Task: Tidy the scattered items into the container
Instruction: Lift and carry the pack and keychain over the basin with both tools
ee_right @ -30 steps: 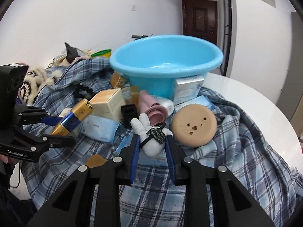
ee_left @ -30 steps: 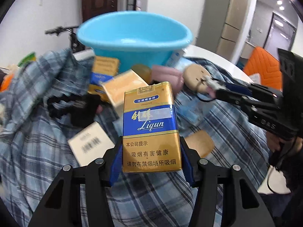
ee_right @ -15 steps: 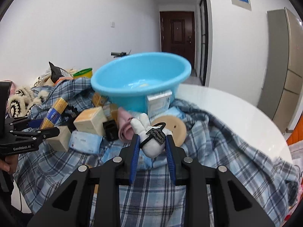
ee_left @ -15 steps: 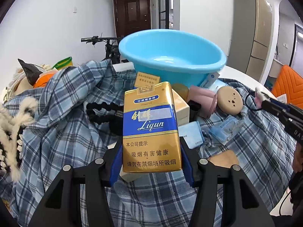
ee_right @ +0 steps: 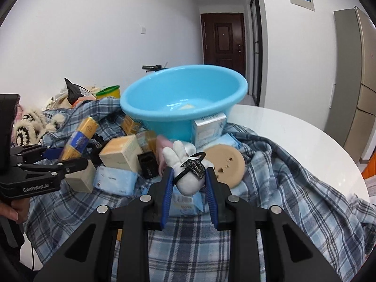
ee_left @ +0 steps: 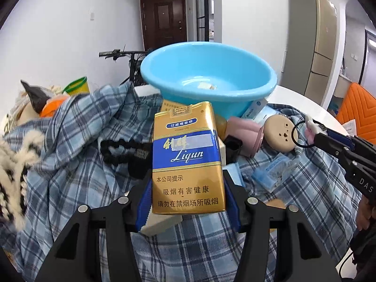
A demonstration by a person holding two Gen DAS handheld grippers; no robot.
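Observation:
My left gripper (ee_left: 186,195) is shut on a gold and blue cigarette pack (ee_left: 186,157) and holds it upright in front of the blue basin (ee_left: 206,77). In the right wrist view it shows at the left (ee_right: 68,159) with the pack (ee_right: 81,137). My right gripper (ee_right: 189,183) is shut on a white plush rabbit charm (ee_right: 188,171) with a black tag and loop, short of the basin (ee_right: 183,98). It shows at the right in the left wrist view (ee_left: 315,132). The basin holds a small pale scrap.
Scattered on the plaid cloth (ee_right: 282,188): a tan box (ee_right: 121,152), a round beige puff (ee_right: 225,164), a pink roll (ee_left: 244,134), blue packets (ee_right: 115,179), a white box (ee_right: 209,128), a black scrunchie (ee_left: 122,150). The white round table edge (ee_right: 305,141) lies to the right. A fluffy knit (ee_left: 11,164) lies at left.
Both grippers have risen and pulled back with their items still held; the basin's inside now shows more. The left view has swung left, away from the right gripper.

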